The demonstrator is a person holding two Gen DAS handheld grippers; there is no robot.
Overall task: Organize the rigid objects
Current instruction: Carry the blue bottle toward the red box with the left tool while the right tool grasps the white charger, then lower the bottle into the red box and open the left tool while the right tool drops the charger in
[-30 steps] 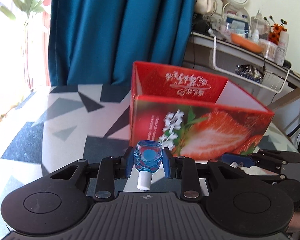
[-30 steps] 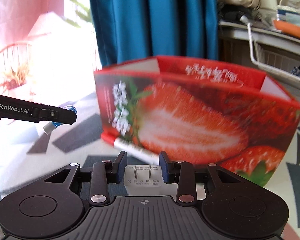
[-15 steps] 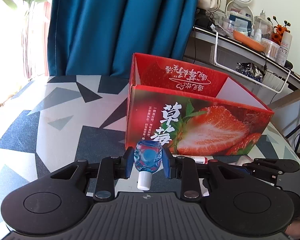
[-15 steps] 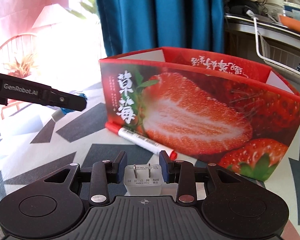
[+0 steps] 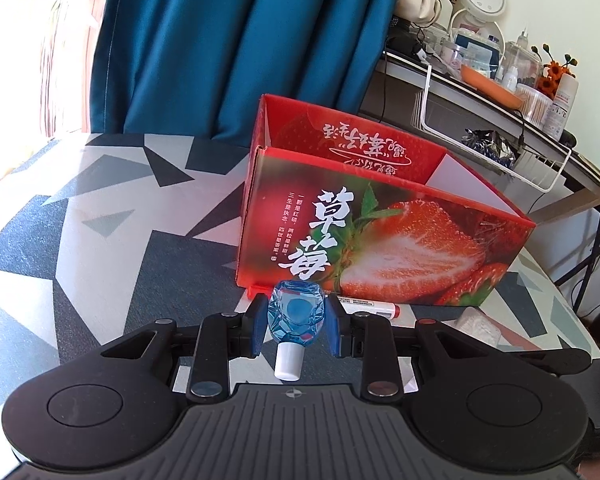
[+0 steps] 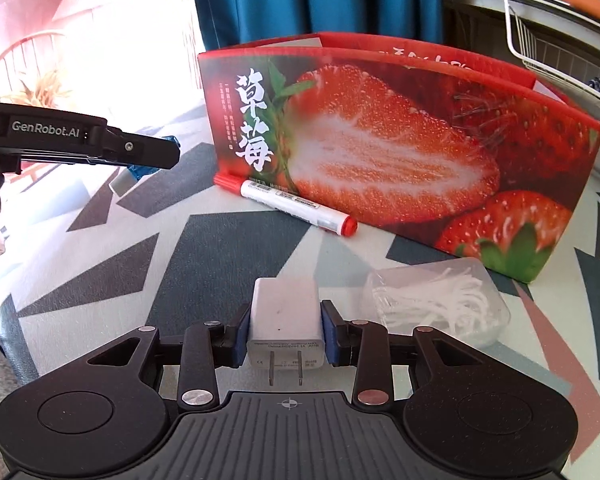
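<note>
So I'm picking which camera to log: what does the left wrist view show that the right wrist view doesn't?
Only the left wrist view shows the left claw gripping the blue bottle head-on, and the box's open inside. Only the right wrist view shows the right claw gripping the white charger, plus the whole clear case of white picks. Both show the strawberry box and red-capped marker on the patterned table.

right gripper (image 6: 283,334) clamps white charger (image 6: 285,320) | red marker (image 6: 286,203) touching strawberry box (image 6: 400,152)
</note>
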